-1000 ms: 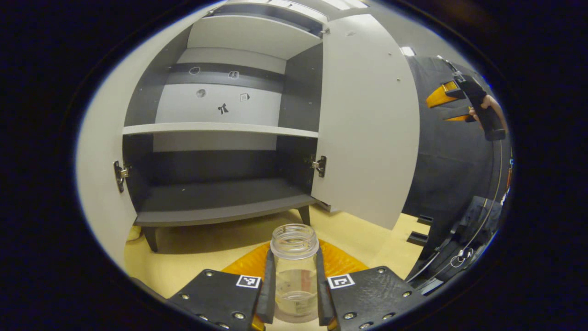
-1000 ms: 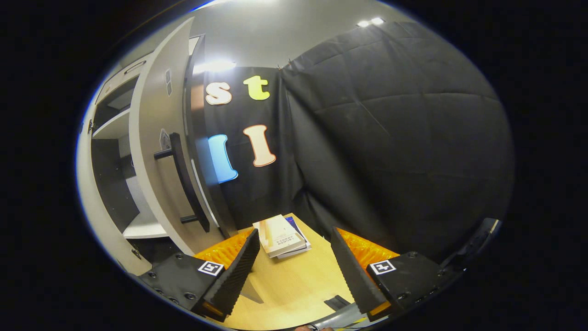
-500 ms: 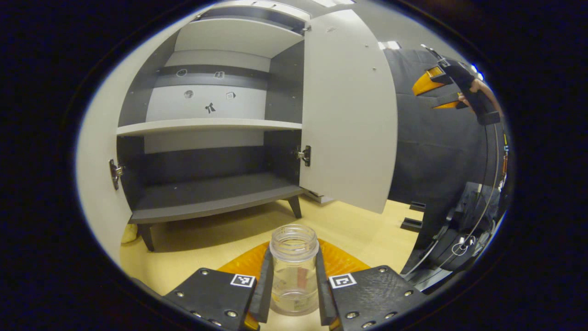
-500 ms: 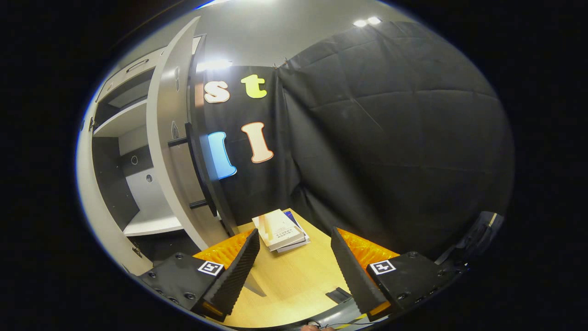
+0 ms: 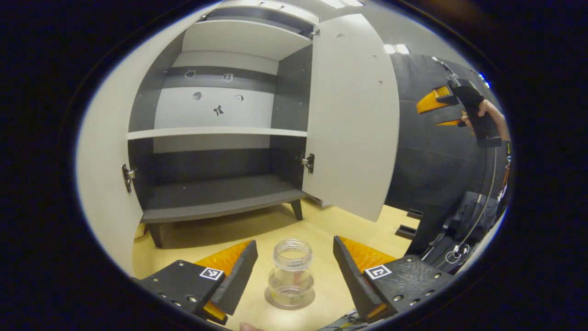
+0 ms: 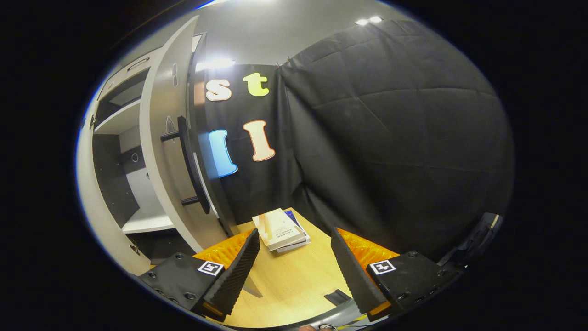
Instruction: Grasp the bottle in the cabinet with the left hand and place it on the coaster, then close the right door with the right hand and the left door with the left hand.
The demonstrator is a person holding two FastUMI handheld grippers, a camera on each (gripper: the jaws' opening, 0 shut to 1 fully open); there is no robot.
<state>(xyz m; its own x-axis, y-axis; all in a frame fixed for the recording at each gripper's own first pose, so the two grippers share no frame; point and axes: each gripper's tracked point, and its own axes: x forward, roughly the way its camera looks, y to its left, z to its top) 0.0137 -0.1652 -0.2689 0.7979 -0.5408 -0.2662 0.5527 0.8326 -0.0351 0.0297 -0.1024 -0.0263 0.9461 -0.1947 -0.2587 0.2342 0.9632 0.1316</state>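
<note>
Left gripper spread wide, clear glass bottle standing free between fingers. Right gripper spread; stacked books beyond, grey open right door beside.

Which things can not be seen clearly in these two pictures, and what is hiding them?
- Coaster: in the left gripper view, a clear disc shows under the lidless clear glass bottle; I cannot tell if it is a coaster or the bottle's base.
- Left cabinet door: left gripper view, cut off by the image edge.
- Grey right cabinet door: in the right gripper view, it hides much of the cabinet interior.
- Stacked books: right gripper view, cover text too small.
</note>
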